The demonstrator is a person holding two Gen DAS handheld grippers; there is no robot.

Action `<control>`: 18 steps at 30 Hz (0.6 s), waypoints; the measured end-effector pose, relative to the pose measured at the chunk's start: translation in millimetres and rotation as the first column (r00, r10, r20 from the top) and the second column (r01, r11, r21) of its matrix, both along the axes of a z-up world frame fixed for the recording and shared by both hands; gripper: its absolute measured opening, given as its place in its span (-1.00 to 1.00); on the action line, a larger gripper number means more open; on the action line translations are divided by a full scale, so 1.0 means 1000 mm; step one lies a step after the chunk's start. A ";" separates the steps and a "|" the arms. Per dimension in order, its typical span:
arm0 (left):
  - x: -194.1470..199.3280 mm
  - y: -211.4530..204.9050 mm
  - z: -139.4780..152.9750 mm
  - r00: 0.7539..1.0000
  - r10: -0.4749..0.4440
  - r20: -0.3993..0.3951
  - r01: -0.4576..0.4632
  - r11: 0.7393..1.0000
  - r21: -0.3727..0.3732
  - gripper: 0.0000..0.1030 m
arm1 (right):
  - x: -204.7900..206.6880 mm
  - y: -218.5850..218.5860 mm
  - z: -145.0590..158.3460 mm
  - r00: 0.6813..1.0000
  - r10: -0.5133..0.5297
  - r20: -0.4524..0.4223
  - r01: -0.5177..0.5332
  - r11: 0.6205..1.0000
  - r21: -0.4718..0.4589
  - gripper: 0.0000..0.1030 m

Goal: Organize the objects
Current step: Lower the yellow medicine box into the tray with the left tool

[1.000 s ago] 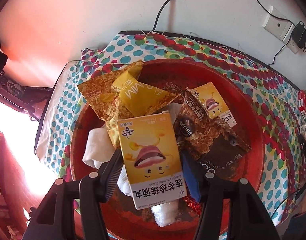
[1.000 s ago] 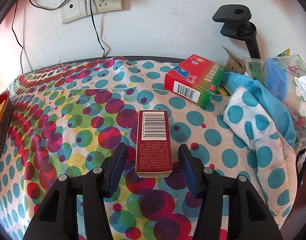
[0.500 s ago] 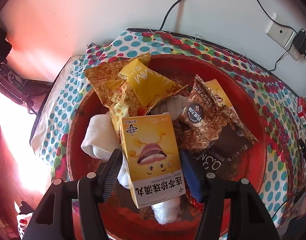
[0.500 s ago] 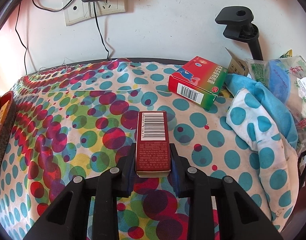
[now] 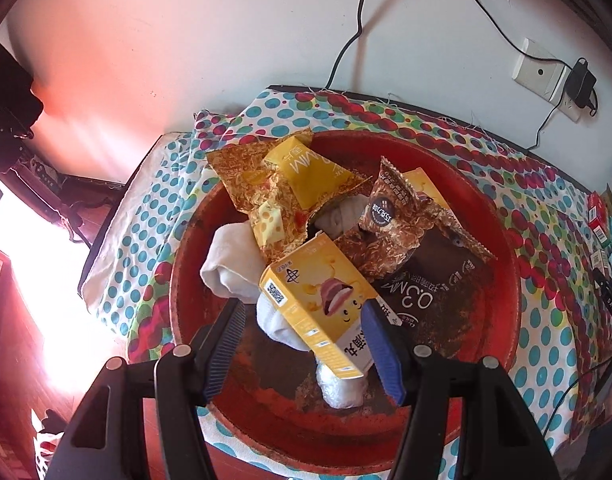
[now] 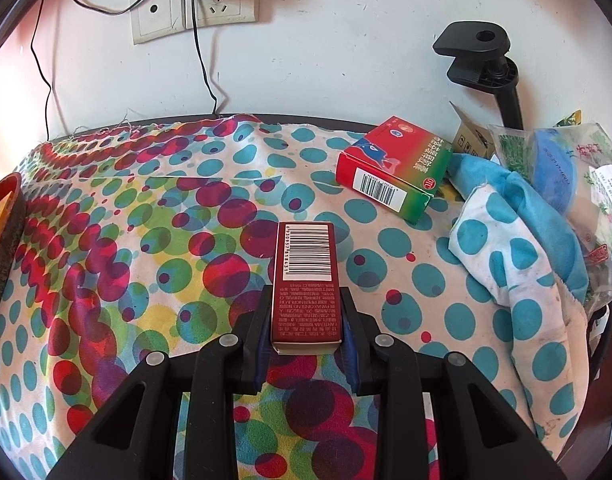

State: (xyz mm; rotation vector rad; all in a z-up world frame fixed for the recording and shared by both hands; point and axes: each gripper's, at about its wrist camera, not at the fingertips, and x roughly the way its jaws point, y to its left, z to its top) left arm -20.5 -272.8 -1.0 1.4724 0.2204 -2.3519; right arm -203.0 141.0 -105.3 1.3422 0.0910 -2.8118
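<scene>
Two boxes in play — sorting barely begun

My right gripper (image 6: 306, 338) has just clamped its fingers on the dark red box (image 6: 306, 280), low over the dotted surface (image 6: 146, 240). My left gripper (image 5: 304, 344) stands open; the yellow box (image 5: 317, 300) leans against one finger — released, I judge — in the red basin (image 5: 501, 320). The red-and-green box (image 6: 393, 168) still waits.

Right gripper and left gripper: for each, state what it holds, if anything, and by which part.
The right gripper clamps the dark red box by its long sides at the near end. The left gripper holds nothing; the yellow box lies loose between its open jaws.
</scene>
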 end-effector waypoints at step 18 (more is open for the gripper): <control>0.031 0.013 0.005 0.990 0.060 -0.127 -0.053 0.997 0.056 0.21 | -0.011 -0.025 -0.002 0.996 -0.088 0.006 0.088 0.996 0.016 -0.46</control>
